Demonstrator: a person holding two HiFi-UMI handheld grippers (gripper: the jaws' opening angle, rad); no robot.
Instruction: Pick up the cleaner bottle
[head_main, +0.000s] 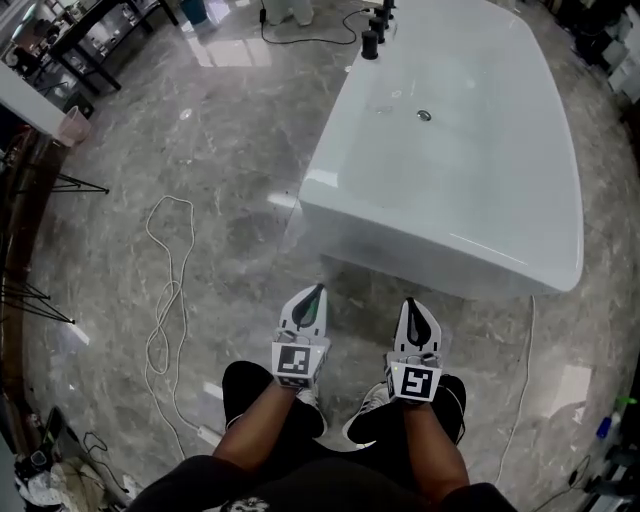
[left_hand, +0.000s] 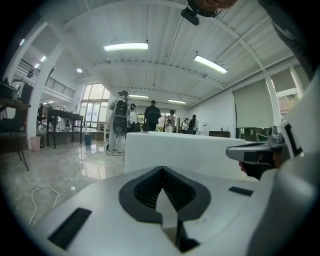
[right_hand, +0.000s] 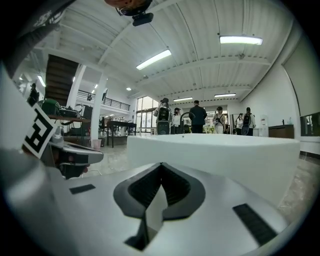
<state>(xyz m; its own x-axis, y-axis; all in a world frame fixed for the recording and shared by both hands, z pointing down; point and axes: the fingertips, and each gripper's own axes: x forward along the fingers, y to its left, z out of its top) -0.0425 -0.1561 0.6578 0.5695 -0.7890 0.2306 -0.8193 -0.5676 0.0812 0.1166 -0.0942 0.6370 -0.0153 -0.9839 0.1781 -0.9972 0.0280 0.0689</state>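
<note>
Standing entry, task at its start: nothing is picked up, and the whole reach, grip and lift are left, by my judgement.

- Left gripper (head_main: 316, 295): jaws pressed together, nothing between them; held low over the grey marble floor (head_main: 220, 200).
- Right gripper (head_main: 411, 306): jaws likewise together and empty, just beside the left one, both pointing at the bathtub (head_main: 450, 150).
- Bathtub: white, glossy, empty as far as seen; dark fittings (head_main: 372, 40) at its far end.
- Cleaner bottle: not identified in any view. Small blue and green items (head_main: 604, 428) at the lower right edge of the head view, well apart from both grippers, may include it; too small to tell, so its look cannot be described.
- White cable (head_main: 165, 300): loose on the floor at left.
</note>
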